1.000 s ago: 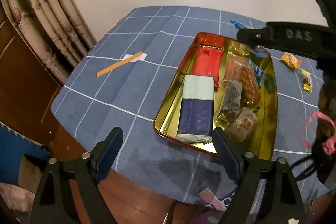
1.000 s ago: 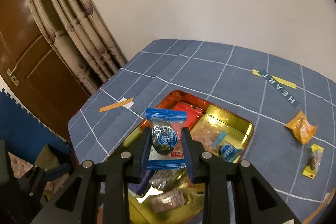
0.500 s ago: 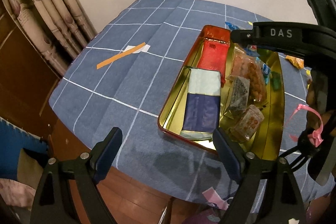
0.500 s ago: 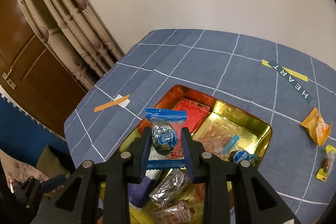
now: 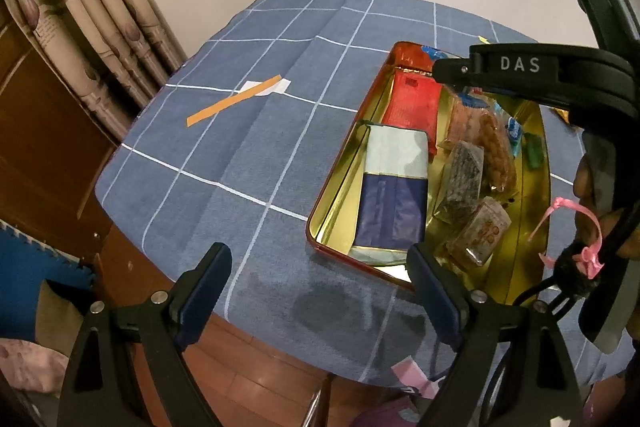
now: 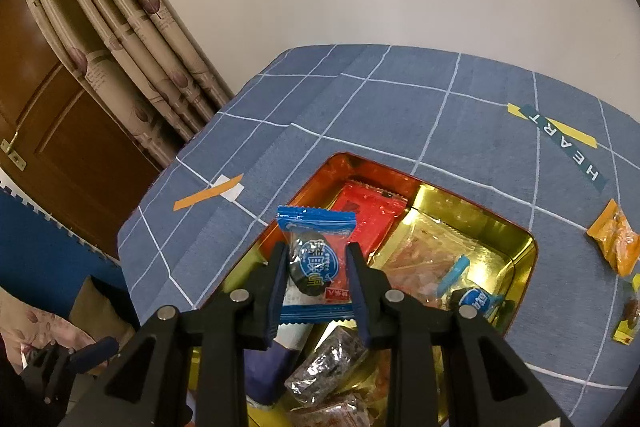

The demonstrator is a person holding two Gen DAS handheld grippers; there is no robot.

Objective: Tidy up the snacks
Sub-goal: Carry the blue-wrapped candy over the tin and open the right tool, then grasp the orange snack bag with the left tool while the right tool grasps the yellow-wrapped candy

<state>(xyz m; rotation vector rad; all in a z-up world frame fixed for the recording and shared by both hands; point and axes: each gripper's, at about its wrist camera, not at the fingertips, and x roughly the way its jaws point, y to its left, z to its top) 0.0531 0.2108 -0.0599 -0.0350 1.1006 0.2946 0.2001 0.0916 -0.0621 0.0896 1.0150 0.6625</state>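
Right gripper [image 6: 316, 291] dropped closer over the tin [image 6: 520, 255] vs 1 s ago, clamped on blue-wrapped candy [image 6: 316, 267], held above the red packet [image 6: 368, 215] at tin's far end. Left gripper [image 5: 320, 291] wide open, nothing in it, hovering at counter [image 5: 224, 155] edge near tin's corner. Orange snack [image 6: 614, 241] lies loose on cloth, apart from tin.

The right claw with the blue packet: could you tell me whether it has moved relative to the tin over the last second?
Yes. The right claw, shut on the blue packet, has come closer over the tin, which now looks larger.
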